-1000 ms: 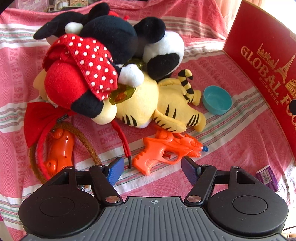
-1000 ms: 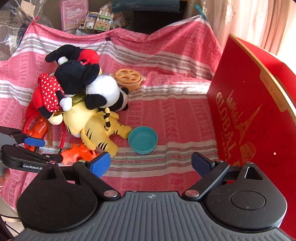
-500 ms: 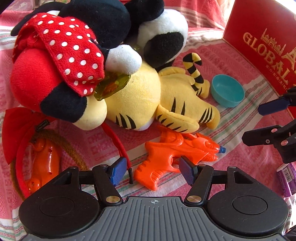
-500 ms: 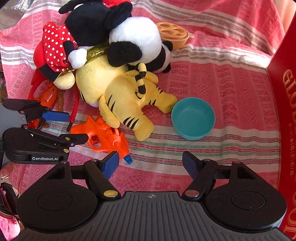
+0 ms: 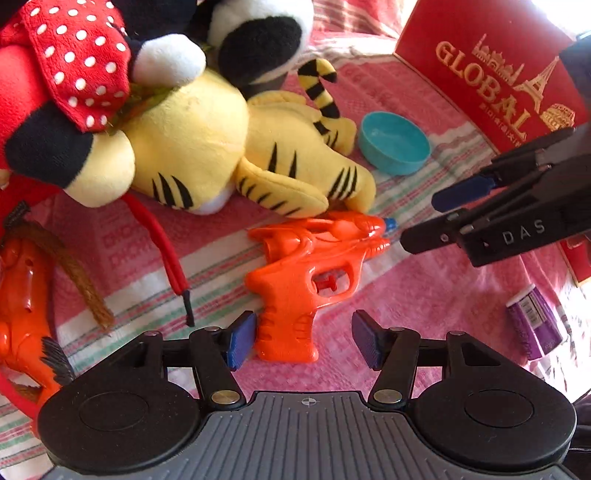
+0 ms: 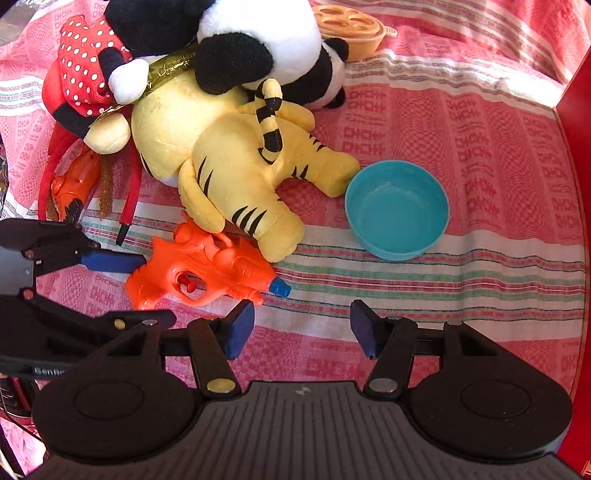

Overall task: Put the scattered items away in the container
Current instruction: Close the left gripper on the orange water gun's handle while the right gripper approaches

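An orange water pistol lies on the pink cloth, also in the right wrist view. My left gripper is open with the pistol's grip between its blue pads, not closed on it. My right gripper is open and empty, just right of the pistol's blue nozzle; it shows in the left wrist view. A teal bowl sits ahead of it. A yellow tiger plush, a panda plush and a polka-dot mouse plush are piled behind. The red box stands at right.
An orange toy with a brown cord lies at left. A purple packet lies at right near the box. A tan lidded pot sits behind the plush pile. The striped pink cloth covers the whole surface.
Both grippers have moved forward and down toward the cloth. The left one has closed in around the pistol's grip. The right one has come near the pistol's nozzle and the bowl.
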The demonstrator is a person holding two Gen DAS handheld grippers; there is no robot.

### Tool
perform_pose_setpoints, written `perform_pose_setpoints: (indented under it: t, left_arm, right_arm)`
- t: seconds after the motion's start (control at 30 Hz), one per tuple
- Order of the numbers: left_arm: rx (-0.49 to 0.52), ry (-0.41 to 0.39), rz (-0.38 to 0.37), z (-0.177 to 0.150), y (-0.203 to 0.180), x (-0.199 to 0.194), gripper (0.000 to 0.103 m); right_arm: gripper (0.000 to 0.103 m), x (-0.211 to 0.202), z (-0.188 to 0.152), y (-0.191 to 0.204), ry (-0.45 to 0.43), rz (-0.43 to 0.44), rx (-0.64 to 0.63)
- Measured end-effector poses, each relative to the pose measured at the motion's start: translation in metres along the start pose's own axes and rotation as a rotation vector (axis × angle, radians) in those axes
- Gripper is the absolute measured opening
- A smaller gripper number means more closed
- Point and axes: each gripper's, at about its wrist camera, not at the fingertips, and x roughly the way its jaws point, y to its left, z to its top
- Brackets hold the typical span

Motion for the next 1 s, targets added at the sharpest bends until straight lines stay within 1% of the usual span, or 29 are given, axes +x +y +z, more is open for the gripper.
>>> perform_pose_setpoints:
  t: [0.1,0.17,0.27,0.3,0.33,0.37,0.4,0.47,0.57,0.67,0.77,0.93,1.0]
  left_arm:
    - [-0.010,-0.009,0.001,-0.004,-0.003,-0.003,0.068]
    - [-0.001,-0.022,0.018,-0.004,-0.004,-0.006,0.069]
    - [0.011,-0.016,0.045,-0.002,-0.006,-0.001,0.068]
    - [0.014,-0.012,0.068,-0.003,-0.007,0.002,0.059]
    - [0.029,-0.027,0.097,-0.004,-0.008,0.002,0.049]
    - [0.040,-0.030,0.113,-0.005,-0.010,0.002,0.048]
    - [0.043,-0.030,0.121,-0.006,-0.010,0.002,0.038]
    - [0.043,-0.028,0.119,-0.006,-0.009,0.001,0.035]
    - [0.052,-0.025,0.115,-0.006,-0.008,0.001,0.034]
    - [0.075,-0.021,0.111,-0.006,-0.009,0.001,0.034]
    - [0.066,-0.013,0.097,-0.004,-0.005,0.001,0.034]
    - [0.074,-0.002,0.092,-0.002,-0.004,0.002,0.034]
    - [0.075,0.000,0.093,-0.002,-0.004,0.002,0.034]
  right_arm:
    - [0.063,0.002,0.002,0.000,0.006,0.002,-0.020]
    - [0.063,0.003,0.004,0.000,0.010,0.010,-0.039]
    - [0.064,0.008,0.007,0.002,0.019,0.011,-0.076]
    - [0.064,0.009,0.008,0.002,0.022,0.009,-0.084]
    - [0.064,0.010,0.009,0.002,0.024,0.009,-0.087]
    - [0.064,0.010,0.009,0.002,0.025,0.009,-0.087]
    - [0.064,0.011,0.009,0.001,0.027,0.009,-0.088]
    - [0.064,0.012,0.010,0.000,0.033,0.010,-0.093]
    - [0.064,0.013,0.010,0.000,0.043,0.021,-0.108]
    - [0.068,0.016,0.010,0.002,0.056,0.053,-0.143]
    - [0.072,0.019,0.012,0.009,0.058,0.077,-0.209]
    - [0.072,0.028,0.016,0.021,0.053,0.087,-0.321]
    - [0.073,0.031,0.018,0.023,0.057,0.090,-0.346]
